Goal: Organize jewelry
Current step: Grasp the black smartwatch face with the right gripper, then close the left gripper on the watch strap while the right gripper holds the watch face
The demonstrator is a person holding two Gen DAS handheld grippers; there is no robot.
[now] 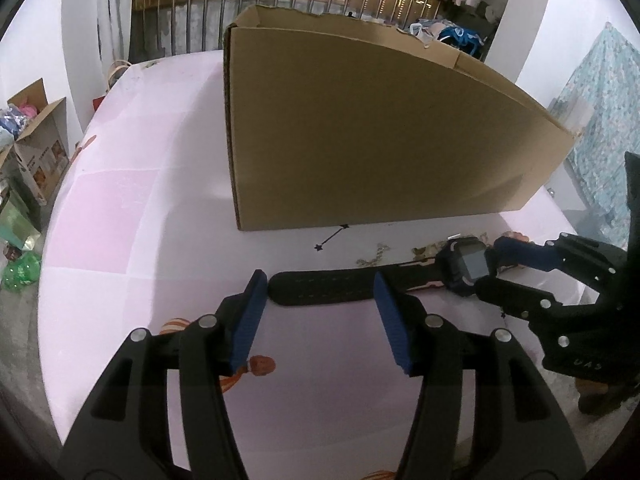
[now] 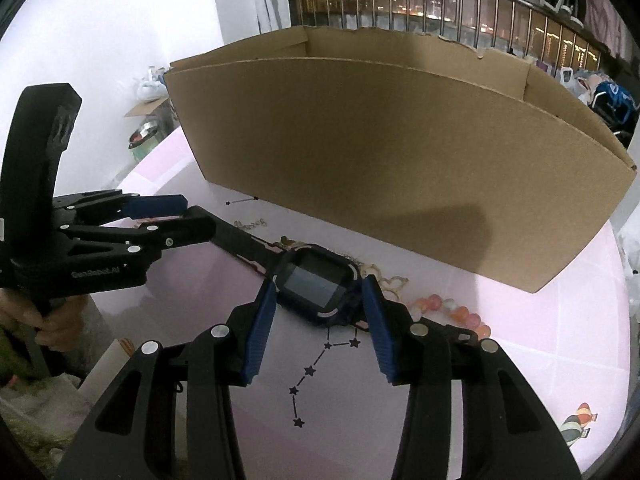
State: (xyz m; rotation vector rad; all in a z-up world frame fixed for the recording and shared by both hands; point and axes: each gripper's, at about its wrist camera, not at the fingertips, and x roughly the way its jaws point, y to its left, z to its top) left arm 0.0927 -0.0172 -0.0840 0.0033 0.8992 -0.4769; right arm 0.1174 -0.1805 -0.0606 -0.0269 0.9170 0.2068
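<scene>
A dark blue smartwatch (image 2: 316, 280) with a black strap (image 1: 320, 288) lies on the pink table, in front of an open cardboard box (image 1: 380, 132). My right gripper (image 2: 320, 292) is closed on the watch body, one pad on each side. My left gripper (image 1: 318, 282) is open, its pads either side of the strap's free end. In the right wrist view the left gripper (image 2: 192, 216) shows at the left over the strap. A bead bracelet (image 2: 456, 312) and a gold-coloured piece (image 2: 384, 280) lie right of the watch.
The box (image 2: 400, 168) stands close behind the watch and blocks the far side. The pink table cover (image 1: 120, 220) has printed star lines (image 2: 312, 368). Boxes and bags (image 1: 28, 152) sit off the table's left edge.
</scene>
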